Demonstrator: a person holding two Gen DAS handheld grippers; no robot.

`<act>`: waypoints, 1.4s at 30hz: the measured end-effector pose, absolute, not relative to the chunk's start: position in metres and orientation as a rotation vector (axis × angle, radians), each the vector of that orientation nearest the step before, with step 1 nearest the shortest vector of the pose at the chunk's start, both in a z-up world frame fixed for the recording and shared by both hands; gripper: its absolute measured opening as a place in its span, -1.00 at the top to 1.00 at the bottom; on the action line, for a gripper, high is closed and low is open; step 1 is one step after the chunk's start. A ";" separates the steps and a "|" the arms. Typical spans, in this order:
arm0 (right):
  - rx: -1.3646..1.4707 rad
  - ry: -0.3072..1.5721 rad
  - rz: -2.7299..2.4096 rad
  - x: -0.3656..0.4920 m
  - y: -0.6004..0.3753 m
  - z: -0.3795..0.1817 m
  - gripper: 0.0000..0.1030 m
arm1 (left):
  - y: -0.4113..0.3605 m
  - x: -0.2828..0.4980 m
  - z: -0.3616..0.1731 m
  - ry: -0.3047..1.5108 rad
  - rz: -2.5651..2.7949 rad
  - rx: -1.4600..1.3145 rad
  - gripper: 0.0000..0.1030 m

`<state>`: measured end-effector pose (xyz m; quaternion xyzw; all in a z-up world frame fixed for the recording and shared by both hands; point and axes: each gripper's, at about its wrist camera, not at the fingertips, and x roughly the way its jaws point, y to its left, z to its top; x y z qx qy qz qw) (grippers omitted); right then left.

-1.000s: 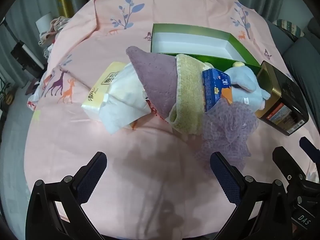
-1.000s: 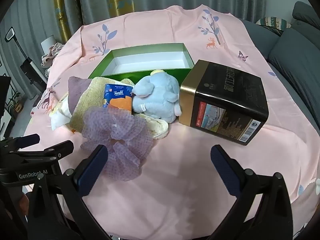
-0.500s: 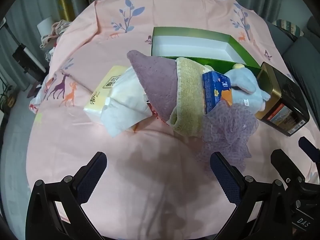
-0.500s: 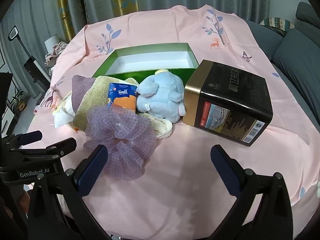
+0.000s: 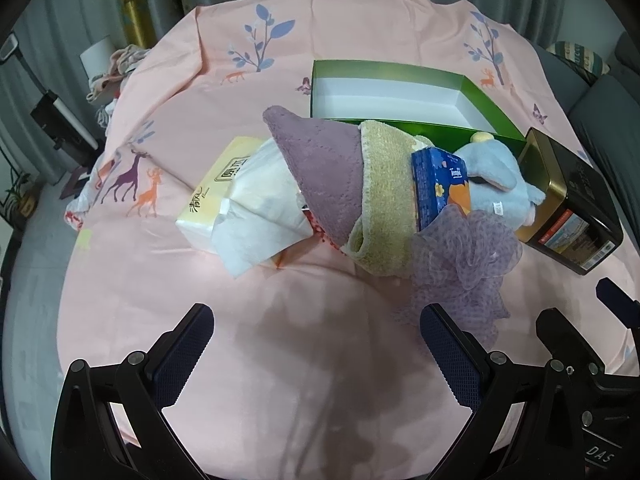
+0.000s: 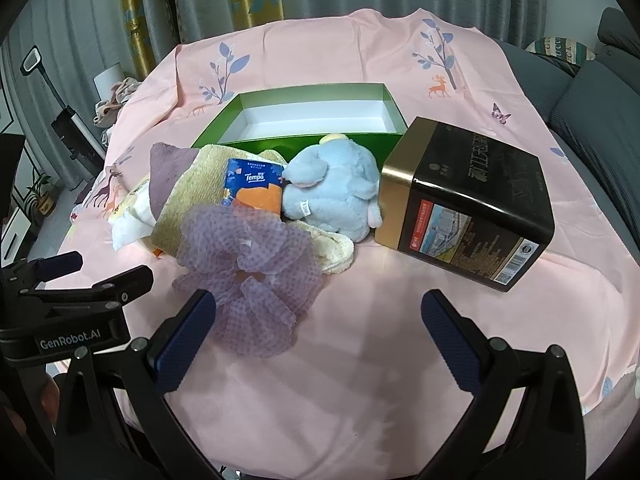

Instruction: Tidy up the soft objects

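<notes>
1. The green box (image 6: 316, 118) sits open and empty on the pink cloth (image 6: 360, 380); nothing has been sorted into it yet, so the task looks to be at its very start.
2. The soft things lie in a heap just in front of the box: a purple towel (image 5: 324, 172) and a tan towel (image 5: 384, 196), a blue plush toy (image 6: 336, 192), a tissue pack (image 6: 252, 186) and a purple mesh puff (image 6: 248, 264) nearest the grippers.
3. A black tin (image 6: 472, 200) lies on its side to the right of the box, touching the plush toy.
4. The left gripper (image 5: 316, 344) and right gripper (image 6: 318, 332) hover short of the heap, fingers spread wide, holding nothing.
5. The likely next move is to pinch the mesh puff and carry it over the heap into the box.
</notes>
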<state>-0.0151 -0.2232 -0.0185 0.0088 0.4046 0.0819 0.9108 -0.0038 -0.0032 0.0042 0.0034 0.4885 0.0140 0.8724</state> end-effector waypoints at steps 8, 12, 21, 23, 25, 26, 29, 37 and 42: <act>0.019 0.838 0.169 -0.015 -0.223 -0.019 -0.99 | -0.003 -0.004 0.004 1.021 0.028 0.009 -0.99; 0.020 0.839 0.171 -0.015 -0.223 -0.020 -0.99 | -0.004 -0.005 0.003 1.022 0.023 0.008 -0.99; 0.016 0.841 0.180 -0.016 -0.222 -0.022 -0.99 | -0.002 -0.004 0.002 1.022 -0.008 -0.036 -0.99; 0.016 0.840 0.179 -0.016 -0.222 -0.022 -0.99 | -0.002 -0.004 0.002 1.022 -0.010 -0.037 -0.99; 0.017 0.839 0.180 -0.017 -0.222 -0.022 -0.99 | -0.002 -0.004 0.002 1.021 -0.012 -0.037 -0.99; 0.018 0.840 0.180 -0.017 -0.223 -0.022 -0.99 | -0.002 -0.004 0.002 1.021 -0.012 -0.037 -0.99; 0.017 0.840 0.180 -0.017 -0.223 -0.022 -0.99 | -0.003 -0.004 0.001 1.019 -0.019 -0.038 -0.99; 0.018 0.839 0.179 -0.016 -0.223 -0.022 -0.99 | -0.005 -0.006 0.001 1.014 -0.024 -0.038 -0.99; 0.016 0.841 0.179 -0.016 -0.223 -0.022 -0.99 | -0.005 -0.007 0.000 1.014 -0.028 -0.043 -0.99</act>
